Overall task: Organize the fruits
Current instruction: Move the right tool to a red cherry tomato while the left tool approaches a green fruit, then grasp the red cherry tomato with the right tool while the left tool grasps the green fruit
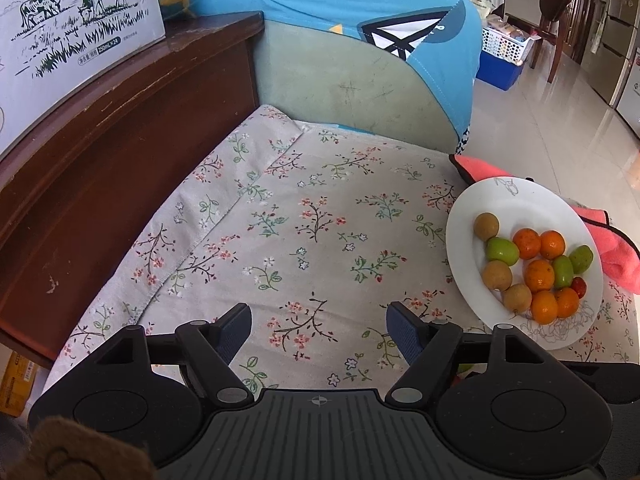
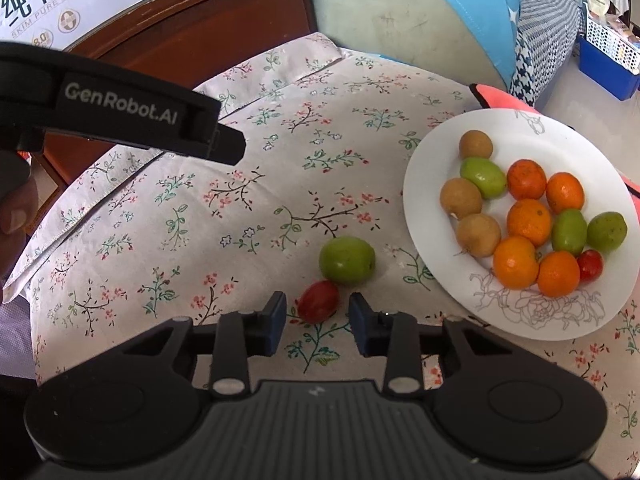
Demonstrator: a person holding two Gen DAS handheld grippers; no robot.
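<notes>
A white plate (image 2: 424, 240) lies on the right of the flowered cloth (image 2: 240, 200). It holds several oranges (image 2: 529, 221), green fruits (image 2: 483, 177), brown round fruits (image 2: 461, 197) and one small red fruit (image 2: 589, 265). Off the plate, a green fruit (image 2: 347, 259) and a small red fruit (image 2: 319, 301) lie on the cloth. My right gripper (image 2: 318, 316) is low over the cloth and open; the small red fruit sits between its fingertips with a gap on each side. My left gripper (image 1: 320, 328) hangs open over bare cloth, left of the plate (image 1: 464, 216).
A dark wooden cabinet (image 1: 120, 128) with a milk carton box (image 1: 72, 28) borders the cloth on the left. Behind stands a green cushion (image 1: 340, 80) draped in blue fabric. A pink towel (image 1: 612, 244) lies under the plate's far side. Tiled floor (image 1: 560, 112) lies to the right.
</notes>
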